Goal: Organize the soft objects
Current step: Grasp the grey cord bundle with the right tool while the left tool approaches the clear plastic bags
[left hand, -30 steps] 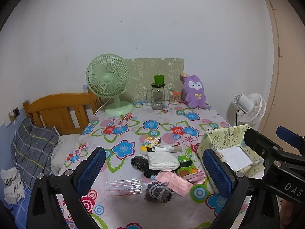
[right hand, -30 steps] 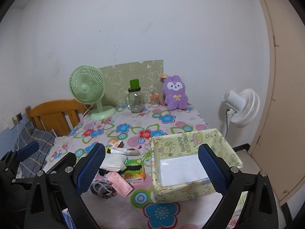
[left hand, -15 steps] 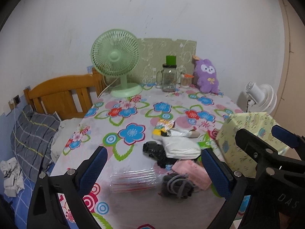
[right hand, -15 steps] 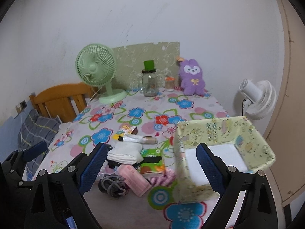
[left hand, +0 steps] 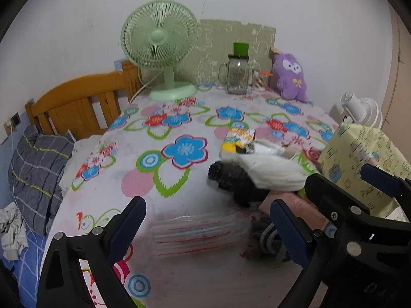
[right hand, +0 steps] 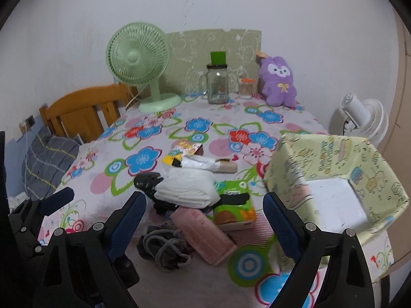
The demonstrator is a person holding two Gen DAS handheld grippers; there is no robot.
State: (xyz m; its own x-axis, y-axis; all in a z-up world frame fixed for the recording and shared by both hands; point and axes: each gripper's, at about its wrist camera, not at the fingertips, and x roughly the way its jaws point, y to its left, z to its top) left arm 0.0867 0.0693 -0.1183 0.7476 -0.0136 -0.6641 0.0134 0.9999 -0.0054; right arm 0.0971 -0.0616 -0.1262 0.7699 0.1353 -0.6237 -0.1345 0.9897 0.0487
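Observation:
A pile of soft things lies on the flowered tablecloth [left hand: 179, 151]: a folded white cloth [right hand: 190, 190], a black cloth [right hand: 147, 182], a pink pack [right hand: 203, 233], a grey rolled bundle [right hand: 164, 249] and a green tissue pack [right hand: 233, 205]. To their right stands an open yellow-green box [right hand: 290, 179] with nothing in it. My right gripper [right hand: 204, 197] hovers open just short of the pile. Left of it, my left gripper [left hand: 206, 204] hangs open over a clear plastic pack [left hand: 197, 233]. The white cloth [left hand: 272, 169] and grey bundle [left hand: 264, 241] lie to its right. A purple plush [right hand: 278, 82] sits at the back.
A green desk fan [left hand: 159, 38], a glass jar [left hand: 237, 77] and a small cup stand at the table's far edge by a green board. A wooden headboard [left hand: 77, 102] and grey pillow [left hand: 36, 169] lie off the left edge. A white fan [right hand: 364, 118] stands beyond the box.
Both grippers have come down and forward toward the table, tilting more downward. The pile and the box now loom larger and nearer. Nothing on the table has moved.

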